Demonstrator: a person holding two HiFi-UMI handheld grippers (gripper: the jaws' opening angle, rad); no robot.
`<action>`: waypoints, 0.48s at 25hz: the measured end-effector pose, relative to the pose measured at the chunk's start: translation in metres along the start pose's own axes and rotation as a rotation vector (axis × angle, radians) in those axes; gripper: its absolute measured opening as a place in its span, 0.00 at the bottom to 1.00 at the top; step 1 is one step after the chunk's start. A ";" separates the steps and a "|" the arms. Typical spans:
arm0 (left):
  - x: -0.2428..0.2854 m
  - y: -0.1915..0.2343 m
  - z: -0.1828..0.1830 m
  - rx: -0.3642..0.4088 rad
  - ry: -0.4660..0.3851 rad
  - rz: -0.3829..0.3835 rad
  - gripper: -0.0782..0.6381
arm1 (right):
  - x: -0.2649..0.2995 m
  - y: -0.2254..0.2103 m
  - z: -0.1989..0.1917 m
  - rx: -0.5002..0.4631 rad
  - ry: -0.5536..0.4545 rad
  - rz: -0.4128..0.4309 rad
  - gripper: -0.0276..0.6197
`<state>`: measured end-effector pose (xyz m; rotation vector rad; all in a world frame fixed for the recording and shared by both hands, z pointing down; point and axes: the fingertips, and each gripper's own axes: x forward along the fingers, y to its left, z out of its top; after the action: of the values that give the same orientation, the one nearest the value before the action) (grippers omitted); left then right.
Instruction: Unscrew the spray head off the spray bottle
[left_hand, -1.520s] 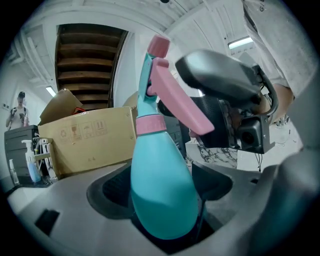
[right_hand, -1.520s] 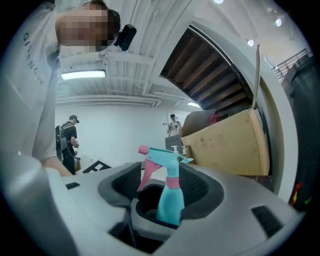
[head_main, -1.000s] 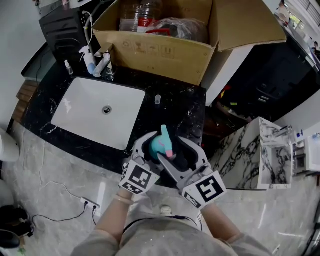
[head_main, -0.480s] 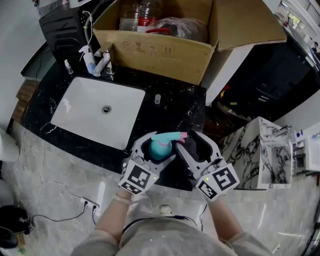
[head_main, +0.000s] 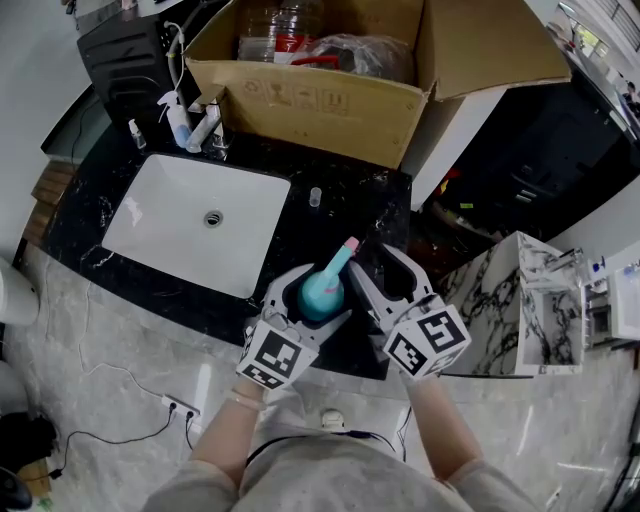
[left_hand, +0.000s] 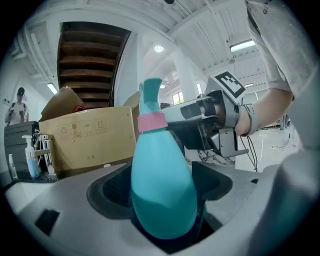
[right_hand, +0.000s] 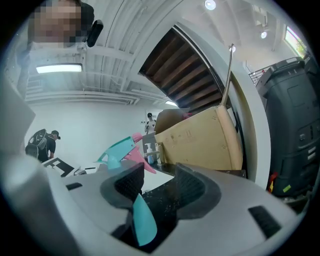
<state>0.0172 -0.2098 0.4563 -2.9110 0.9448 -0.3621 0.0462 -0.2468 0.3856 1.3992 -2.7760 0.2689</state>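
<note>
The bottle is smooth teal plastic with a soft sheen. The bench is polished black stone flecked with white, and its sink is glossy white. The box is matt brown cardboard. The floor looks like pale veined marble.

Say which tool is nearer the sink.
Left. The left tool, shut on the bottle, is by the sink's front right corner; the right tool, jaws closing with the bottle's edge between them, is farther right.

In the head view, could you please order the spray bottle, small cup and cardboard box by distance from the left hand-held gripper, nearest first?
1. Spray bottle, between the jaws.
2. Small cup, mid-counter beyond.
3. Cardboard box, at the back.
</note>
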 end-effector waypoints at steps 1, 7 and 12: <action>0.000 0.000 0.001 0.000 -0.001 0.001 0.63 | 0.000 0.001 0.001 0.002 -0.001 0.003 0.36; 0.000 0.000 0.001 -0.003 -0.004 0.000 0.63 | -0.021 0.032 0.019 0.029 -0.073 0.087 0.36; -0.001 0.000 0.002 -0.008 -0.004 0.003 0.63 | -0.015 0.080 0.028 -0.054 -0.072 0.139 0.42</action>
<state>0.0169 -0.2098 0.4547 -2.9160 0.9519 -0.3526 -0.0076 -0.1925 0.3451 1.2306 -2.9203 0.1481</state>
